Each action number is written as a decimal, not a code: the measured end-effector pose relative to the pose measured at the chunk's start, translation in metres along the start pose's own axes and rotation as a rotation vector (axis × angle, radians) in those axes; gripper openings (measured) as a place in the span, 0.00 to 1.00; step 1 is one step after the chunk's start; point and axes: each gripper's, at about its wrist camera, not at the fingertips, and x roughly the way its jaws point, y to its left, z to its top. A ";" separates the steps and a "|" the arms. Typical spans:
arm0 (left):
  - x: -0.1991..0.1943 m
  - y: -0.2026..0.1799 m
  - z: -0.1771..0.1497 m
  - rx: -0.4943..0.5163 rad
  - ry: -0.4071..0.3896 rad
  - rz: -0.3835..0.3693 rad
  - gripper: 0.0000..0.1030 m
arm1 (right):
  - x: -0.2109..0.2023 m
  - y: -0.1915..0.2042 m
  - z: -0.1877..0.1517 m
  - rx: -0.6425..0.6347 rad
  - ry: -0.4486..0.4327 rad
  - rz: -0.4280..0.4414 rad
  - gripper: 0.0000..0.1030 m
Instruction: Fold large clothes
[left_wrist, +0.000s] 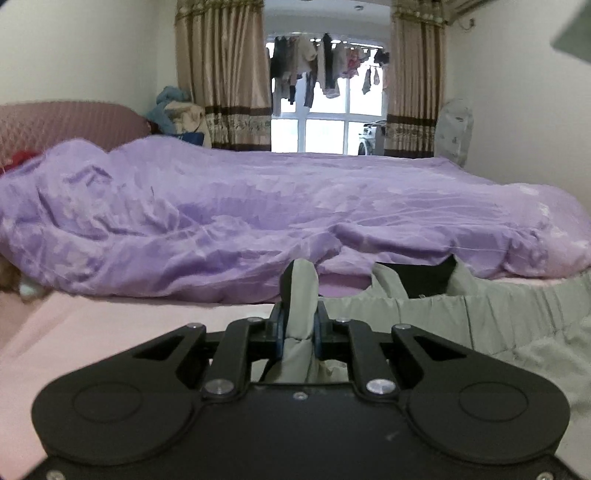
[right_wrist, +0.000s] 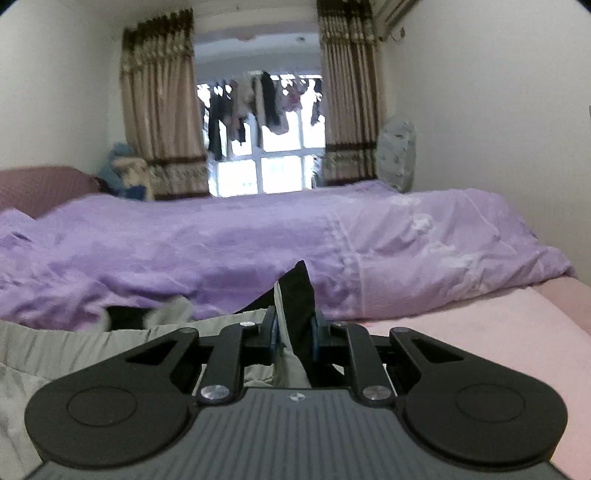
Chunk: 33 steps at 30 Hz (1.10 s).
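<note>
A pale grey-green garment with a dark lining (left_wrist: 480, 317) lies on the pink sheet, its elastic edge stretched to the right in the left wrist view. My left gripper (left_wrist: 300, 325) is shut on a bunched fold of this garment that sticks up between the pads. In the right wrist view the same garment (right_wrist: 55, 354) spreads to the left. My right gripper (right_wrist: 293, 332) is shut on its other end, where grey fabric and black lining stand up between the fingers. Both held ends are lifted off the bed.
A crumpled purple quilt (left_wrist: 258, 206) lies across the bed just beyond the garment. The pink sheet (right_wrist: 480, 332) shows at the near side. A padded pink headboard (left_wrist: 55, 125) is at left, curtains (left_wrist: 229, 74) and a window with hanging laundry behind.
</note>
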 end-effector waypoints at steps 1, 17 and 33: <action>0.011 0.000 -0.003 -0.015 0.004 0.003 0.13 | 0.014 0.004 -0.008 -0.022 0.008 -0.030 0.18; 0.095 -0.004 -0.055 -0.041 0.120 0.158 0.47 | 0.086 0.010 -0.069 -0.055 0.162 -0.140 0.44; 0.061 -0.077 -0.024 -0.202 0.113 0.071 1.00 | -0.005 0.067 -0.020 0.136 -0.148 -0.109 0.37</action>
